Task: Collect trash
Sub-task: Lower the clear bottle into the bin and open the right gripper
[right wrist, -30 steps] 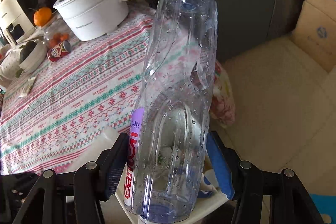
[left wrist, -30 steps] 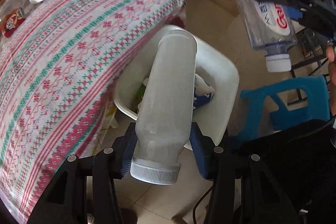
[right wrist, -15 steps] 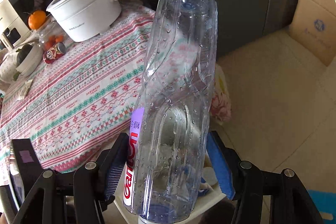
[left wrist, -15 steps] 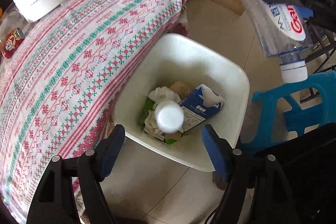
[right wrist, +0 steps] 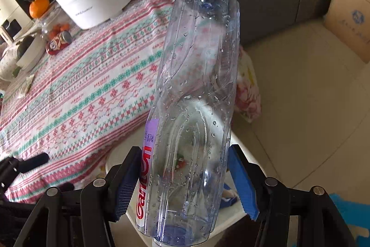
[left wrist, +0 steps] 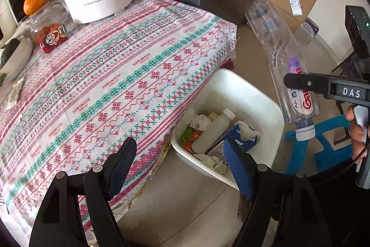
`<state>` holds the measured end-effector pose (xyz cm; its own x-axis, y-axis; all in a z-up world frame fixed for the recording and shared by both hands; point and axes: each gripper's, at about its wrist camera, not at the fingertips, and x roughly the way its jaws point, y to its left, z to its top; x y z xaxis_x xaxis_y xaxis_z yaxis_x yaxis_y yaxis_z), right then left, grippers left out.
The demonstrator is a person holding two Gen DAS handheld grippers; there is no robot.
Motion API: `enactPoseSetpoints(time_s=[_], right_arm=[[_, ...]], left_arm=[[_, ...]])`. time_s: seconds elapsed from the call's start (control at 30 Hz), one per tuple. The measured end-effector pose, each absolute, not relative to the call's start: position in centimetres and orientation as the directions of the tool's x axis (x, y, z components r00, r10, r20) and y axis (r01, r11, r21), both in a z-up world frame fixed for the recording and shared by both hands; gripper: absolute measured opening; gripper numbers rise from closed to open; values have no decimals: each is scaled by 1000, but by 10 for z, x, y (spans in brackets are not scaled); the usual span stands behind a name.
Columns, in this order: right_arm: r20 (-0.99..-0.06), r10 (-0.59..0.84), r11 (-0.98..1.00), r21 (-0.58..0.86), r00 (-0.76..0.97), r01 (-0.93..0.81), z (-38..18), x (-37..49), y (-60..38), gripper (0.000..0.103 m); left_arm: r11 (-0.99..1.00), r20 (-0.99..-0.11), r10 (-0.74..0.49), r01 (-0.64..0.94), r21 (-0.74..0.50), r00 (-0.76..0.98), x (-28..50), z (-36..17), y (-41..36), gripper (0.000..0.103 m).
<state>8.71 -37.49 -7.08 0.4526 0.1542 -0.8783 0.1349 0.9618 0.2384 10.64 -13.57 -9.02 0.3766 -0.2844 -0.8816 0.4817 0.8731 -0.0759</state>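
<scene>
The right gripper (right wrist: 182, 179) clamps a crumpled clear plastic water bottle (right wrist: 196, 89) beside the white plastic bin's (left wrist: 266, 105) far rim; the left gripper (left wrist: 180, 161) gapes empty. Released there, the long bottle could glance off the rim onto the floor.

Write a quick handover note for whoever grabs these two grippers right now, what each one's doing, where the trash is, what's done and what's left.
Left gripper: open, holding nothing, above the table edge and the white bin.
Right gripper: shut on the clear water bottle, cap end down, held up beside the bin, over its right rim.
Done: the frosted white bottle lies in the bin with a blue carton and tissues.
Left: move the water bottle over the bin and release it. A red can lies on its side on the tablecloth and may be trash too.
</scene>
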Motion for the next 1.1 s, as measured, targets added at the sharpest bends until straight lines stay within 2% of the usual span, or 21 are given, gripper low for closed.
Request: enactPoseSetpoints(time_s=[0.27,0.47,0.67,0.73,0.8,1.1], right_arm=[[-912,144,960,223,383,171,-102,92,-360,65],[-933,73,969,151,354,197,-125,99,-351,66],[-946,144,958,207,291,199,-149,110,-347,68],[-950,141,956,204,280,212,-149,109,-349,72],[-943,154,949,224,296,220,-143,108,-352,80],[-925,177,947,253,337,197,-120,105,-349,82]], left_arm=[[892,-879,-282,443,-92,384,107,-86,-111,80],[897,-876,-291,429,-108,386,106,-84,-100,80],[901,-864,-301,418,-118,405,105,-77,-92,80],[905,-861,-291,412,-106,418,105,-75,-89,82],[908,-858,-285,407,-99,428,105,-74,-87,84],[923,-852,-273,372,-100,447,109,-70,-76,85]])
